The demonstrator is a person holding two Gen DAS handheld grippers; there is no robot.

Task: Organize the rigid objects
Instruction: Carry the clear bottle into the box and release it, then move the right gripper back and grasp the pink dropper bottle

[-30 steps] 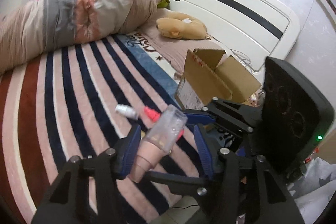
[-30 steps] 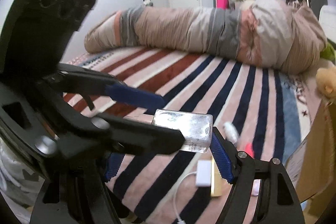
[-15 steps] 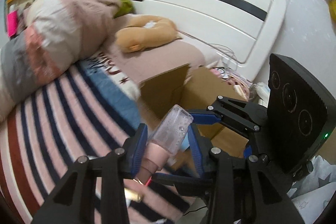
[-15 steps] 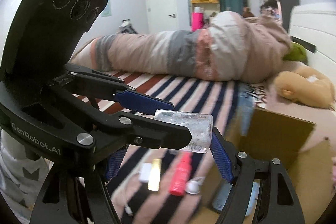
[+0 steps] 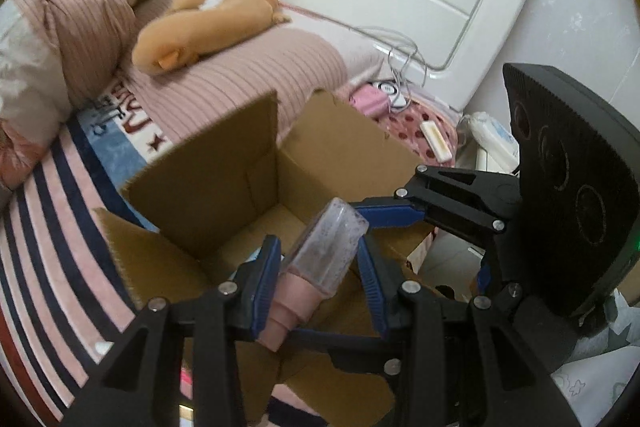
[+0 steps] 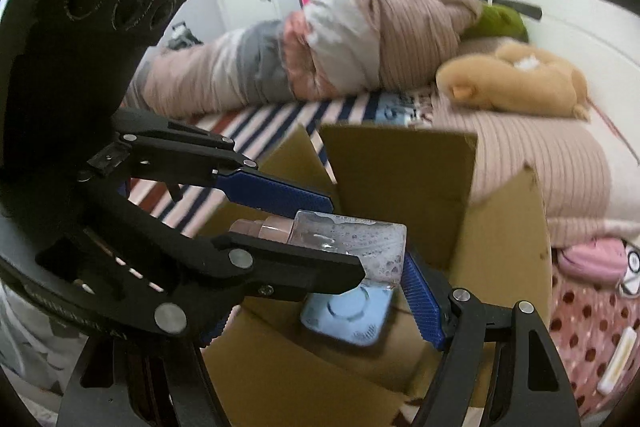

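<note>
The left gripper [image 5: 318, 267] clamped the bottle [image 5: 324, 251] at frame centre above the open cardboard box [image 5: 224, 195], seemingly for dropping in; the right gripper's [image 6: 384, 255] fingers were hard to judge.

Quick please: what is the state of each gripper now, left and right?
Left gripper: closed on the clear bottle with pink cap, above the cardboard box.
Right gripper: jaws open, nothing gripped.

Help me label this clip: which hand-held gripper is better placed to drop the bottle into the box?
Left. The left hand-held gripper is already shut on the clear bottle, directly above the open cardboard box. The right hand-held gripper is open, holding nothing.
</note>
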